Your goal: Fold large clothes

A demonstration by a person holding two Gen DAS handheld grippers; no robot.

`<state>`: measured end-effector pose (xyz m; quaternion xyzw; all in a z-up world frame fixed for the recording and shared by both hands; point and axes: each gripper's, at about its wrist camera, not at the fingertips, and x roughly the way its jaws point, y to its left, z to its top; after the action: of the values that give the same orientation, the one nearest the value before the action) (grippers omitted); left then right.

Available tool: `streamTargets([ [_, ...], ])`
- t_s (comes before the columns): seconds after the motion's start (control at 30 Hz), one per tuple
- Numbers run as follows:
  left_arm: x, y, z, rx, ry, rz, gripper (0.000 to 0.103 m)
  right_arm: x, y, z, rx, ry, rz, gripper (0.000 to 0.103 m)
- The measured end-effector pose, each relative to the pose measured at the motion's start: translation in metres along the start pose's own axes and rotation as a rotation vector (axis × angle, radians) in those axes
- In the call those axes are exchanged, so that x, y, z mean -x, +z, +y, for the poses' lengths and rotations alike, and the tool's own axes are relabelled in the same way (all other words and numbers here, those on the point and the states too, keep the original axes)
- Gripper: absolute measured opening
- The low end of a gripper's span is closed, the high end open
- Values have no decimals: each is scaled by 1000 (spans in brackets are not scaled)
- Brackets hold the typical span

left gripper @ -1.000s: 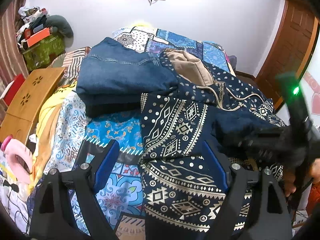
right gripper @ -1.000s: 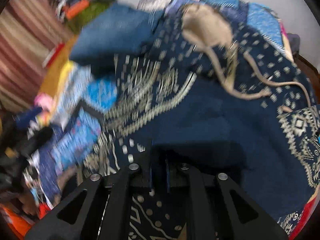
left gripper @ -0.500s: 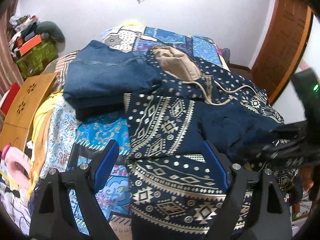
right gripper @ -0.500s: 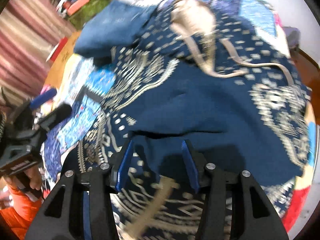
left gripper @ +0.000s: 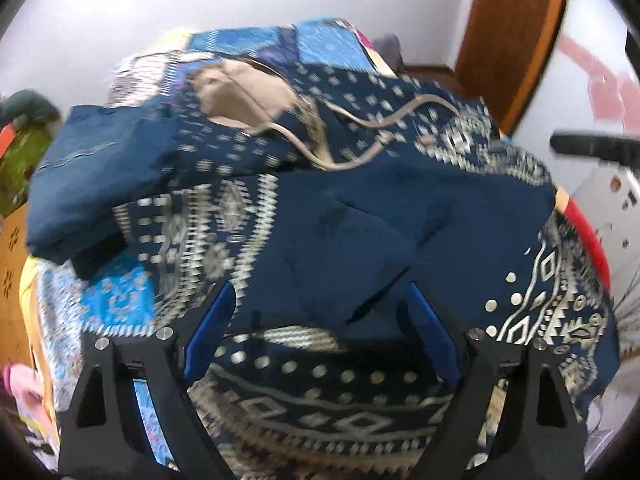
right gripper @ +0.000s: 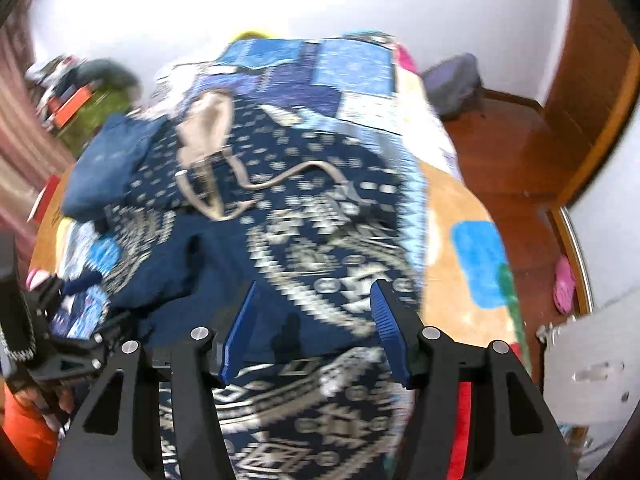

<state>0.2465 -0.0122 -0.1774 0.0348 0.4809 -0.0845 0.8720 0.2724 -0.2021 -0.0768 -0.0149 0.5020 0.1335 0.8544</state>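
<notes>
The left tool point(left gripper: 320, 312) hangs over the bed with its two blue-padded fingers point(left gripper: 212, 320) spread wide apart, nothing between them but the cloth lying below. Under and just ahead of it spreads the navy hooded sweatshirt with a cream geometric print point(left gripper: 360, 216), lying across the near half of the bed; a plain navy part, folded over the patterned body, lies right in front of the fingers. The right tool point(right gripper: 314, 320) also stands with its ridged blue fingers point(right gripper: 386, 320) apart and holds nothing, poised above the patterned right side of the same sweatshirt point(right gripper: 320, 240). Farther out, the sweatshirt's tan-lined hood point(left gripper: 244, 92) lies open toward the far end of the bed, and its beige drawstring point(left gripper: 372, 120) snakes loosely over the dotted chest. Just left of the hood, touching the sweatshirt's edge, sits a folded pair of dark blue denim jeans point(left gripper: 100, 172). All of it rests on a blue patchwork bedspread point(left gripper: 320, 44) that shows beyond the hood and at the near left. In the right wrist view the left tool point(right gripper: 72, 344) appears at the lower left edge, held by a hand whose details are blurred. Beyond the bed, a white wall point(left gripper: 200, 0) backs the room, a brown wooden door point(left gripper: 516, 40) stands at the right, and an orange mat with a blue patch point(right gripper: 476, 264) lies on the brown floor beside the bed.
</notes>
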Motion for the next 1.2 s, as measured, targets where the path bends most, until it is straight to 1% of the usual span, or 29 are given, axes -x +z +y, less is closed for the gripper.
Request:
streamTargets([
  [0.13, -22, 7, -9, -14, 12, 9, 87, -7, -2, -25, -69, -13, 16, 54],
  [0.17, -24, 9, -9, -10, 12, -1, 85, -11, -4, -29, -85, -13, 22, 54],
  [0.23, -27, 13, -9, -7, 2, -13, 78, -21, -7, -34, -103, -18, 42, 54],
  [0.3, -30, 17, -8, -5, -22, -8, 57, -34, -12, -36, -109, -31, 76, 54],
  [0.33, -31, 19, -7, 0, -38, -6, 52, -39, -14, -37, -108, -31, 89, 54],
  [0.4, -31, 22, -3, 18, -56, -5, 29, -48, -20, -36, -119, -29, 113, 54],
  [0.43, -30, 23, 1, 29, -55, -8, 25, -51, -22, -35, -126, -33, 110, 54],
  [0.47, -27, 25, 6, 45, -48, -19, 20, -52, -23, -34, -133, -38, 101, 58],
  [0.5, -24, 26, 12, 61, -42, -33, 18, -51, -23, -35, -137, -40, 97, 59],
  [0.57, -14, 27, 24, 98, -32, -65, 15, -49, -18, -36, -138, -22, 112, 60],
  [0.67, 8, 30, 47, 151, -3, -121, 14, -44, -10, -41, -156, 32, 122, 60],
  [0.8, 44, 33, 73, 207, 32, -222, 14, -36, -1, -42, -165, 31, 75, 60],
  [0.87, 60, 30, 85, 236, 46, -264, 14, -34, 1, -39, -166, 23, 58, 63],
  [0.93, 67, 24, 92, 256, 44, -277, 14, -40, 0, -36, -172, 36, 65, 65],
  [0.97, 67, 20, 95, 259, 44, -270, 14, -46, -3, -33, -169, 37, 83, 65],
  [1.03, 62, 10, 100, 266, 56, -241, 14, -57, -8, -24, -132, 10, 111, 65],
  [1.1, 49, -1, 106, 280, 65, -187, 16, -60, -12, -16, -90, -28, 101, 66],
  [1.13, 40, -9, 110, 292, 65, -150, 17, -60, -15, -11, -62, -53, 83, 67],
  [1.17, 33, -14, 113, 300, 61, -121, 20, -58, -17, -9, -46, -67, 71, 69],
  [1.2, 24, -22, 115, 311, 61, -85, 26, -57, -18, -6, -34, -77, 63, 70],
])
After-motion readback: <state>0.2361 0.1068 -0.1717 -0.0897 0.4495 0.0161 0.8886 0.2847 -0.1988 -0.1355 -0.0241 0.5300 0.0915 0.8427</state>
